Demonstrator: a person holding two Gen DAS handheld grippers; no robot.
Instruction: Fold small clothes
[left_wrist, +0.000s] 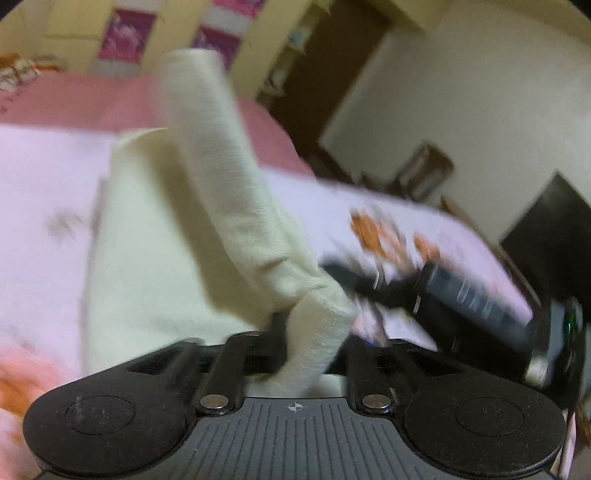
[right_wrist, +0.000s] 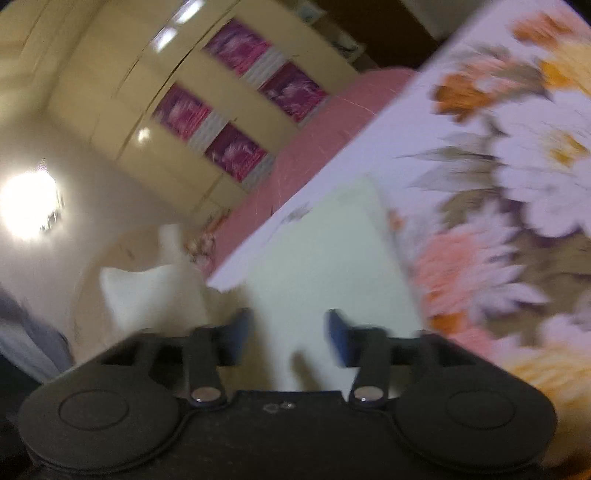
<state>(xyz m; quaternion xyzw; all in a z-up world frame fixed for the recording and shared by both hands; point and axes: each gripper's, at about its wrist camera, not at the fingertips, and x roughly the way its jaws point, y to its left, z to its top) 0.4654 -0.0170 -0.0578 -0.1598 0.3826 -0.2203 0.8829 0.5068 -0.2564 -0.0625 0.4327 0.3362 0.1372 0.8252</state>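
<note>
My left gripper (left_wrist: 314, 332) had a fold of the cream garment (left_wrist: 155, 258) between its parted jaws; whether the pads gripped it, blur hid. The rest lay on the floral bed (left_wrist: 48, 177). My right gripper (right_wrist: 290, 332) stood wide, holding nothing, the garment just beyond it. I judged a fold just laid over; next I should let go and flatten it.

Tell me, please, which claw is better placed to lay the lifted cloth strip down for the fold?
Left: the cream garment's raised strip sits between the left claw's fingers. The right claw is open, holding nothing, above the flat part.
</note>
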